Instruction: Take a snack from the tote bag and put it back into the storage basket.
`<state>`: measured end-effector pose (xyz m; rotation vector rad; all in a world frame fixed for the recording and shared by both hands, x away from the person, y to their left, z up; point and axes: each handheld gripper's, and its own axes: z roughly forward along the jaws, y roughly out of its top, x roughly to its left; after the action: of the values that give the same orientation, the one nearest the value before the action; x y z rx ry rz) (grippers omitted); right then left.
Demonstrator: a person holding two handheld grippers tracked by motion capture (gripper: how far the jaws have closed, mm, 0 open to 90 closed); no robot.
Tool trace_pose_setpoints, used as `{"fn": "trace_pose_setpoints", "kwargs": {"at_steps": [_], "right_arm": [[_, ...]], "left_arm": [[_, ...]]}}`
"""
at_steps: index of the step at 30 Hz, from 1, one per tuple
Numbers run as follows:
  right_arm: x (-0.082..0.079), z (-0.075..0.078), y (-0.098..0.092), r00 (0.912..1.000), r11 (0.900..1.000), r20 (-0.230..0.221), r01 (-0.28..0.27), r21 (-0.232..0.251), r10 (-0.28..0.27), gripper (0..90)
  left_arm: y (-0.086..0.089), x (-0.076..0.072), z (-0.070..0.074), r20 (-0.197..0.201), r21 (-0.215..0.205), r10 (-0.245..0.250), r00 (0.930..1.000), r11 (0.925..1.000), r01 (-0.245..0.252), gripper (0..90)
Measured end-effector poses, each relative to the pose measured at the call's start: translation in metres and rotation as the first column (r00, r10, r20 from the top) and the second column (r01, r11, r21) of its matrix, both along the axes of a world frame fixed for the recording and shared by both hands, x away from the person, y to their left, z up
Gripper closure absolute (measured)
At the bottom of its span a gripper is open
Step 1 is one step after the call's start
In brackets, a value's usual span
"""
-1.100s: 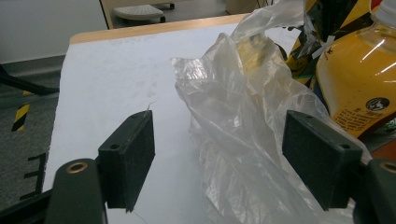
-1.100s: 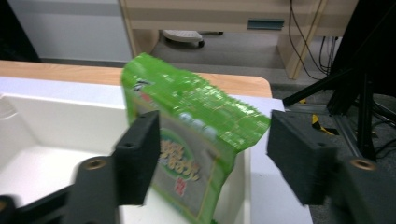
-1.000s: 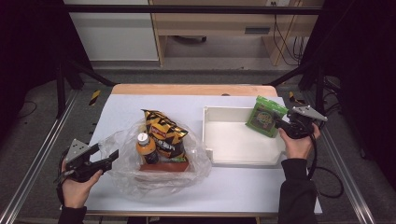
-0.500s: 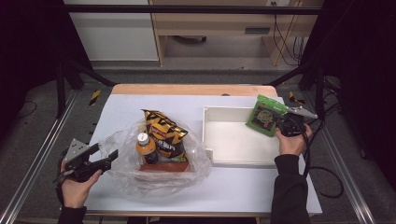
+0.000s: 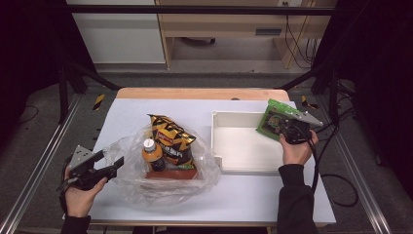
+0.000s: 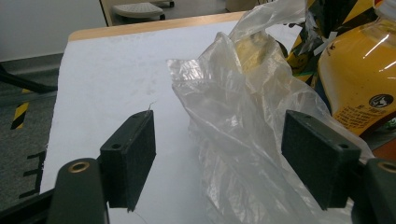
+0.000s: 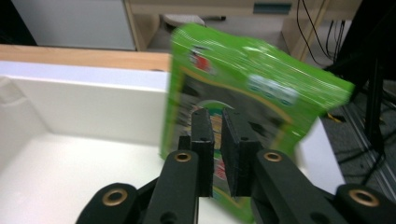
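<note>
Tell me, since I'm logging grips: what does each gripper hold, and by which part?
The right gripper pinches the flat green snack packet at its lower edge. The left gripper holds nothing; its open jaws straddle the clear plastic bag.

no legible txt, green packet (image 7: 243, 98) print blurred, bottle (image 6: 359, 79) label too small

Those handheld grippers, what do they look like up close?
Both are black. The left gripper carries a grey three-cornered plate, as does the right gripper, which trails a black cable. Their fingers are flat, square-ended black pads with brass-coloured rivets. The person wears dark sleeves.
</note>
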<state>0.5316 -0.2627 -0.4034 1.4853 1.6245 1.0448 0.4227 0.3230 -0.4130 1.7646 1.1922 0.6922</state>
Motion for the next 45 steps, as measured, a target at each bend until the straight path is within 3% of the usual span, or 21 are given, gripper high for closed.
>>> {"fn": "trace_pose_setpoints", "kwargs": {"at_steps": [3,6,11,20,26,31,37,40,45], "right_arm": [[0.002,-0.003,0.015,0.9997,1.000,0.014,-0.020,0.016,0.020,79.7],[0.010,-0.013,0.027,0.9992,0.998,-0.010,-0.039,0.041,0.040,86.2],[0.024,-0.030,0.035,0.9992,0.999,-0.038,0.007,0.035,-0.006,90.0],[0.035,-0.047,0.029,0.9884,0.993,-0.099,0.114,-0.022,-0.116,90.0],[0.032,-0.057,0.019,0.9709,0.980,-0.138,0.190,-0.050,-0.195,90.0],[0.032,-0.057,0.020,0.9637,0.973,-0.138,0.223,-0.055,-0.229,90.0],[0.025,-0.058,0.017,0.9581,0.972,-0.162,0.232,-0.046,-0.237,90.0],[0.023,-0.062,0.014,0.9475,0.964,-0.183,0.250,-0.086,-0.262,90.0],[0.027,-0.063,0.014,0.9451,0.961,-0.176,0.265,-0.080,-0.275,88.3]], "left_arm": [[0.000,0.000,0.000,0.001,0.000,-0.001,1.0000,1.0000,0.001,25.7],[0.000,0.000,0.000,0.003,-0.001,0.001,1.0000,1.0000,-0.001,25.7],[0.001,-0.001,0.001,0.004,-0.004,0.001,1.0000,1.0000,-0.001,25.7],[0.003,-0.001,0.002,0.009,-0.011,0.005,0.9999,0.9999,-0.005,25.9],[0.003,-0.001,0.001,0.007,-0.010,0.005,1.0000,0.9999,-0.005,25.9],[0.003,-0.001,0.001,0.004,-0.008,0.004,1.0000,1.0000,-0.004,26.0],[0.003,-0.001,0.001,0.004,-0.008,0.006,1.0000,0.9999,-0.006,26.1],[0.002,-0.001,0.000,0.003,-0.004,0.002,1.0000,1.0000,-0.002,26.0],[0.003,0.000,0.000,0.001,-0.006,0.005,1.0000,1.0000,-0.005,26.1]]}}
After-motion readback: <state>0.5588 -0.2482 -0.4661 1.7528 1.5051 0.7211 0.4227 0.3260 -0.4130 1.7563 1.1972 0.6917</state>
